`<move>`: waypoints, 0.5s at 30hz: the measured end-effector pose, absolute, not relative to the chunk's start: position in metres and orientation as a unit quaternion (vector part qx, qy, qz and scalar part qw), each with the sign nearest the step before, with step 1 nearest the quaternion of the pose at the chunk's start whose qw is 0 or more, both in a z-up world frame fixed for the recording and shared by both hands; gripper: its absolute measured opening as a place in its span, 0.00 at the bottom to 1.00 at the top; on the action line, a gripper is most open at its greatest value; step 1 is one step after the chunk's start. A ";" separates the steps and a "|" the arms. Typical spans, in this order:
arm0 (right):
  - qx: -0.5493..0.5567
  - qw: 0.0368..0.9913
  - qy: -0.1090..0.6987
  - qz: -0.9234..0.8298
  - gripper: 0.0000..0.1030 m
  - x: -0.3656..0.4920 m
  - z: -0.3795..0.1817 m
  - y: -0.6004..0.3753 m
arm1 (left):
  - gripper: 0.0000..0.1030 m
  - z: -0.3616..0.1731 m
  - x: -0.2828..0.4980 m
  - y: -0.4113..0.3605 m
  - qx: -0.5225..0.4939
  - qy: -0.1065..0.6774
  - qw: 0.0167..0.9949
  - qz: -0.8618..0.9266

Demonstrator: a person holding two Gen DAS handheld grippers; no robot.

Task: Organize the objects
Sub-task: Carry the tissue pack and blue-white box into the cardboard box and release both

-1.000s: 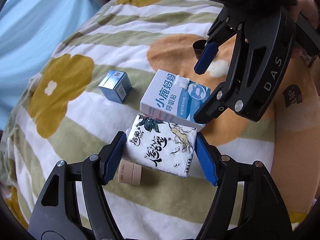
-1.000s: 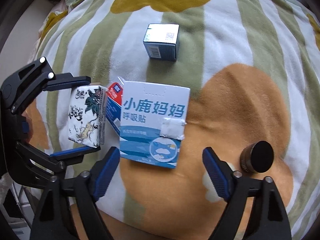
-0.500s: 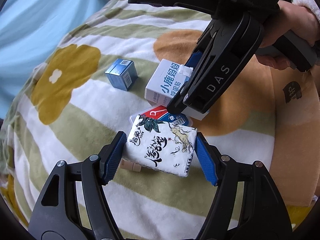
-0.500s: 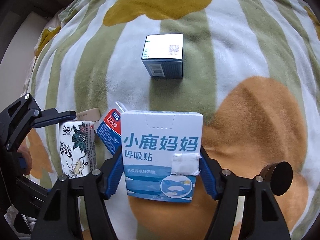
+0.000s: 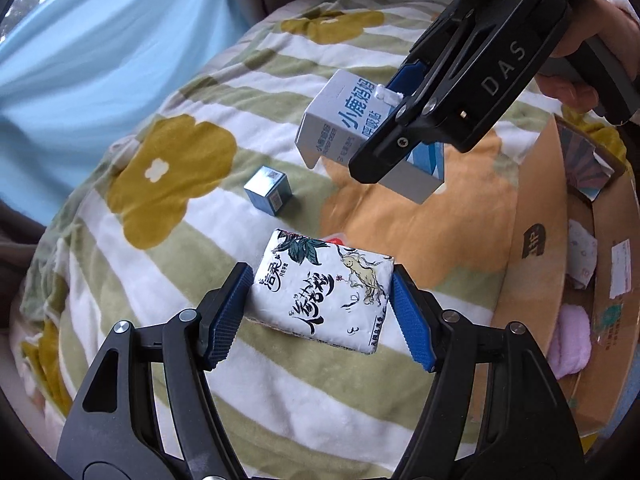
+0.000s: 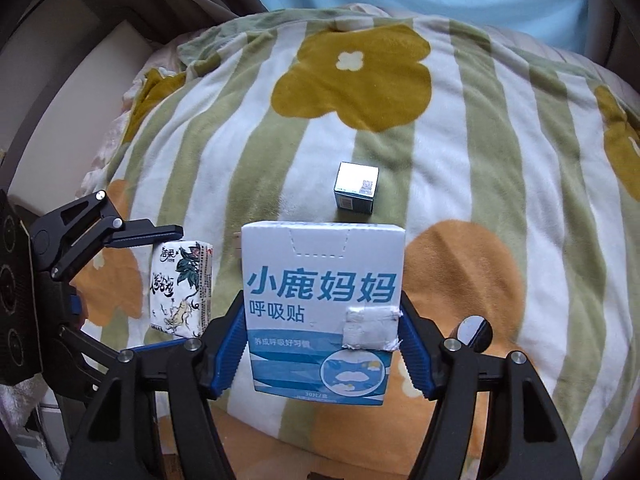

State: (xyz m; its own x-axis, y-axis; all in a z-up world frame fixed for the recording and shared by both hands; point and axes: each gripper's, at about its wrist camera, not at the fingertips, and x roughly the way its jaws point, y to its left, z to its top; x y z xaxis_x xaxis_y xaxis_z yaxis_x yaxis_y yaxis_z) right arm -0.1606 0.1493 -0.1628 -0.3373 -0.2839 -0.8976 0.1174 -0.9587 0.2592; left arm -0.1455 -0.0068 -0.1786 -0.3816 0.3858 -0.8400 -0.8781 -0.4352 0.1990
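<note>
Left tool: blue pads pinch the two short sides of a white tissue pack, held clear above the blanket.
Right tool: pads press both sides of a white-and-blue carton and hold it upright, lifted off the blanket; a person's hand grips the handle.
Carton detail: large blue print on the front, a patch of white tape near its right edge.
Small blue box: sits alone on a green stripe of the blanket, beyond both held things.
Dark round lid or jar: on an orange patch just right of the right tool, partly hidden by a finger.
Blanket: green and white stripes, with mustard and orange flowers.
Cardboard box: open, at the blanket's right edge; something pink lies inside.
</note>
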 end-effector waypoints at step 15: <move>0.539 0.184 -0.029 -0.821 0.62 -0.060 -0.089 0.140 | 0.65 -0.121 -0.022 -0.009 -0.403 0.246 0.327 0.818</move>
State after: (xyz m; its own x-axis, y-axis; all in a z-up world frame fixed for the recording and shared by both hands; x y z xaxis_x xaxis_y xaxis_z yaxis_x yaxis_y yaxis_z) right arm -0.0602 0.1405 -0.0893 -0.3509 -0.3323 -0.8755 0.2706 -0.9310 0.2449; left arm -0.0218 -0.0088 -0.1215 -0.4604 0.3375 -0.8210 -0.7337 -0.6653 0.1380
